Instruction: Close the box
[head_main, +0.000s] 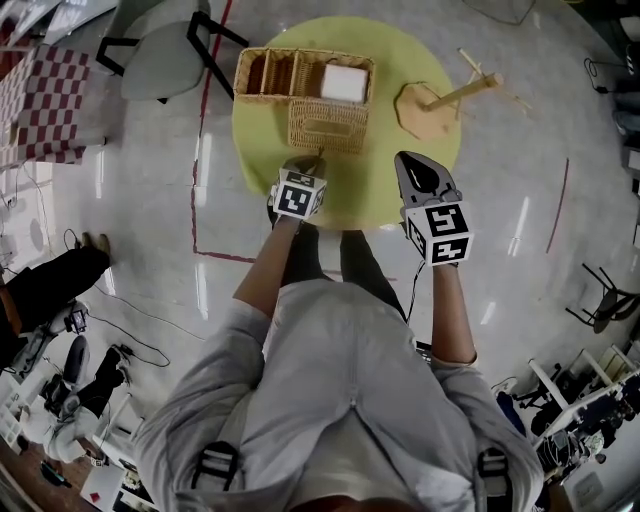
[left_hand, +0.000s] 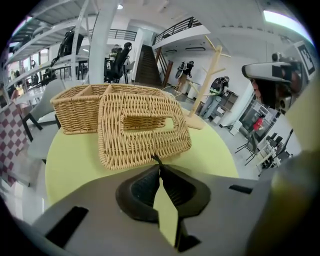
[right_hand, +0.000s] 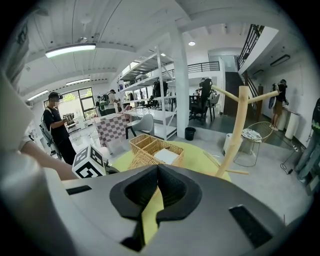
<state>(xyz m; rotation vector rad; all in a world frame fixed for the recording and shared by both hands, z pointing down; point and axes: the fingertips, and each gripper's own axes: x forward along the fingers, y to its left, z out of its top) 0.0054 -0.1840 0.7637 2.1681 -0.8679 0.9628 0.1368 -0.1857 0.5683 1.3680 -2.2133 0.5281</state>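
Note:
A wicker box with compartments stands at the far side of the round yellow-green table; one compartment holds a white block. Its wicker lid lies tilted against the box's near side, showing large in the left gripper view as the lid. My left gripper has its jaws closed at the lid's near rim, with the tips overlapping that rim. My right gripper hovers over the table to the right of the lid; it is shut with nothing in it.
A wooden peg stand sits on the table's right part, beside the box. A grey chair stands left of the table, with a checkered cloth further left. Red tape lines mark the floor.

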